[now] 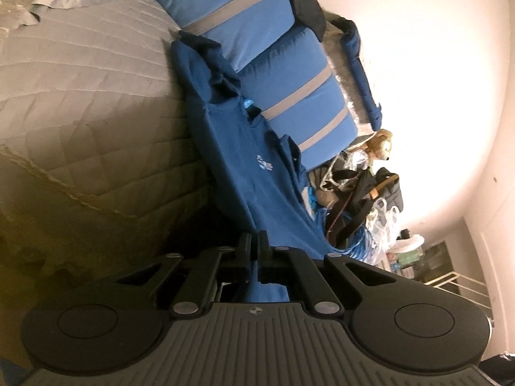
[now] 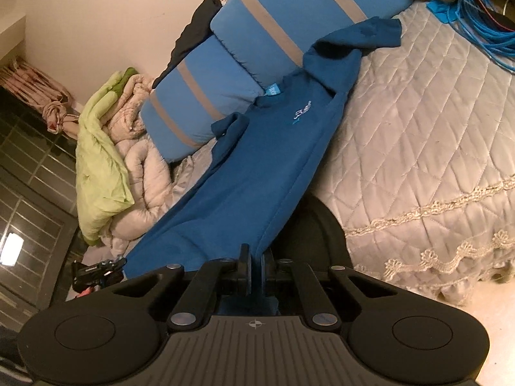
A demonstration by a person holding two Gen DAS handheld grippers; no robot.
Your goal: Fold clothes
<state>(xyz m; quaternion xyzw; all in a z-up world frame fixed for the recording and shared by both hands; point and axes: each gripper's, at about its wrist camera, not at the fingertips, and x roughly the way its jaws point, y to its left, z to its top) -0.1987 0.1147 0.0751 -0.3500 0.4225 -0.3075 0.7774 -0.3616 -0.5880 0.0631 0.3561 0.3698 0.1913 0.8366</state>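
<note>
A dark blue T-shirt [image 1: 244, 148] with a small pale logo on the chest stretches from the bed toward both cameras. Its collar end and sleeves rest against the blue pillows. My left gripper [image 1: 256, 241] is shut on the shirt's hem, the cloth pinched between its black fingers. In the right wrist view the same T-shirt [image 2: 257, 167] runs up from my right gripper [image 2: 255, 257], which is shut on the other hem corner. The hem end hangs lifted off the quilt between the two grippers.
A grey quilted bedspread [image 2: 418, 148] with a lace border covers the bed. Blue pillows with grey stripes [image 2: 257, 32] lie at the head. A green and beige duvet bundle [image 2: 106, 167] sits left. Blue cable coils [image 2: 482, 25], bags and a plush toy [image 1: 379, 144] crowd the bedside.
</note>
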